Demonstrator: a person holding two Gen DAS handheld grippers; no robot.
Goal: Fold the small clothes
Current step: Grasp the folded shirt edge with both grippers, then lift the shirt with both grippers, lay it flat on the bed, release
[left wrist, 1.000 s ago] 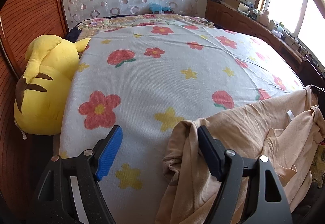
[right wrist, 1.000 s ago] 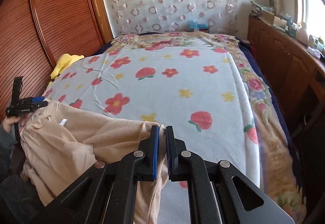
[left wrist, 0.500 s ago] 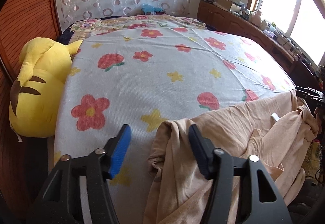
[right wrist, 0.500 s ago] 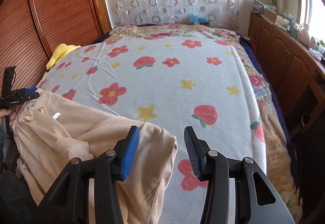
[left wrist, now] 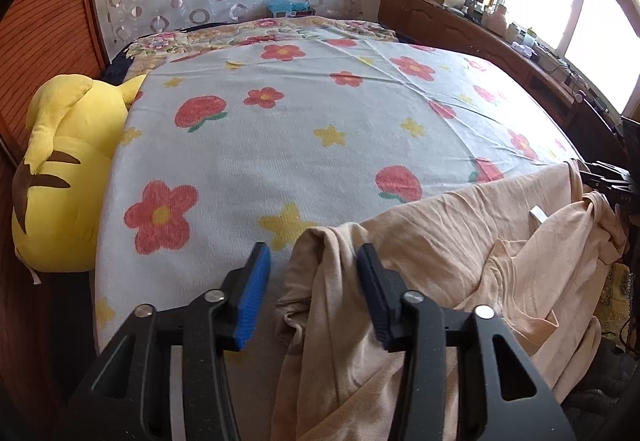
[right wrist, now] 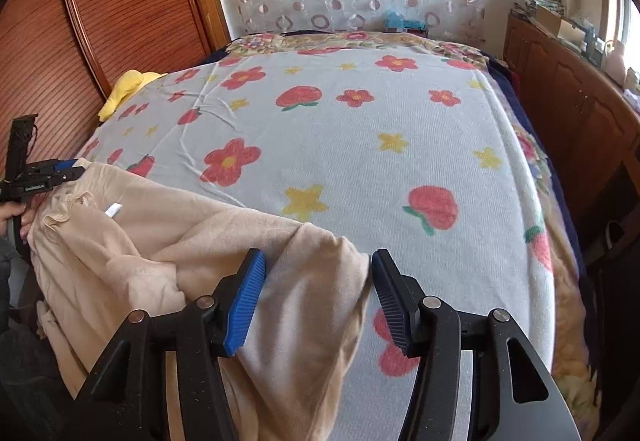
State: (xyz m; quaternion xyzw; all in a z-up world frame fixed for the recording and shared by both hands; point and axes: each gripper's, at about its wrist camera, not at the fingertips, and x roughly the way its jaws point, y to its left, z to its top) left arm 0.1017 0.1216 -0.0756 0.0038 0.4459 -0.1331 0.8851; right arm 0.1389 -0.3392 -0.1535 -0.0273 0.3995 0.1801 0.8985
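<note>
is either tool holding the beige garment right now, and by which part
Neither grips it. The left tool, just closing, has the beige garment's bunched corner between unpressed pads; the right tool, just opening, straddles the other corner.

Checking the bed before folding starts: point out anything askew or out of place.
The peach-beige knit garment lies crumpled across the near edge of the flower-printed bedspread, one end hanging over the side, bunched rather than flat. The yellow plush toy sits wedged between bed and wooden wall. Nothing looks spilled or damaged.
</note>
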